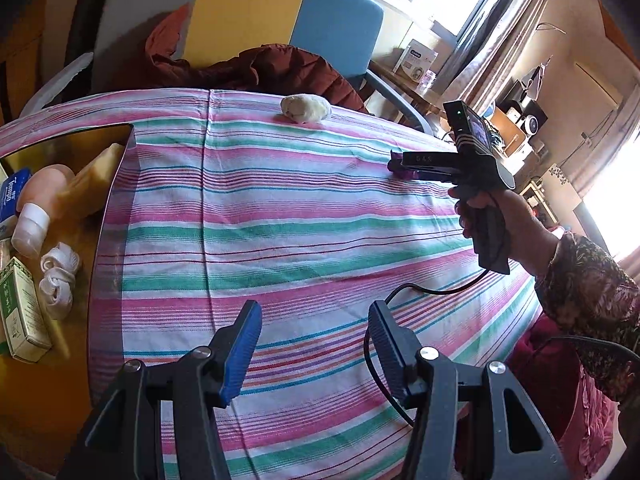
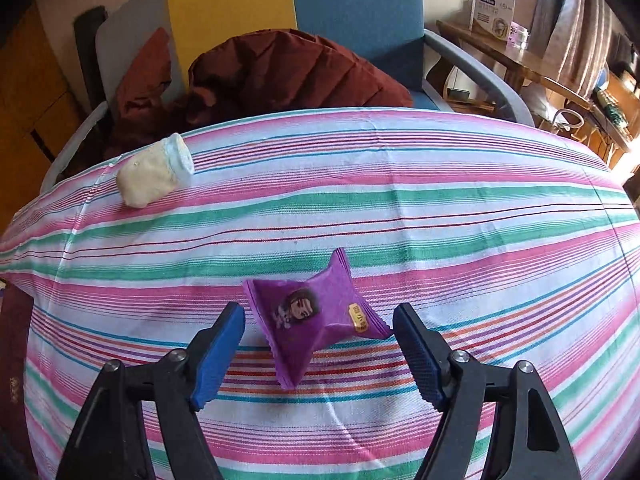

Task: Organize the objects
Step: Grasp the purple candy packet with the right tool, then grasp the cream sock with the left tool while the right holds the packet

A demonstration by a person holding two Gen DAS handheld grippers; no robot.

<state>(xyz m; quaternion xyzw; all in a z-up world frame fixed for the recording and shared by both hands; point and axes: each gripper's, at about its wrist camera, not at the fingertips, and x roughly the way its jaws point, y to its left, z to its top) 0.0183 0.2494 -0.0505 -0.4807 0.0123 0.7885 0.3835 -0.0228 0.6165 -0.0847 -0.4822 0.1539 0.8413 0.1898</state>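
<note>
A purple snack packet (image 2: 316, 320) lies on the striped tablecloth (image 2: 440, 240), between the open fingers of my right gripper (image 2: 320, 320), which does not hold it. In the left wrist view the right gripper (image 1: 394, 164) is low over that packet (image 1: 402, 170) at the table's right. A cream wrapped bun (image 2: 154, 174) lies near the far edge; it also shows in the left wrist view (image 1: 306, 108). My left gripper (image 1: 316, 320) is open and empty above the near middle of the cloth.
A golden tray (image 1: 80, 140) at the left holds a peach bottle (image 1: 44, 196), white rolled socks (image 1: 58, 276), a green box (image 1: 20, 312) and a blue tissue pack (image 1: 14, 196). A chair with a red jacket (image 2: 280, 72) stands behind the table.
</note>
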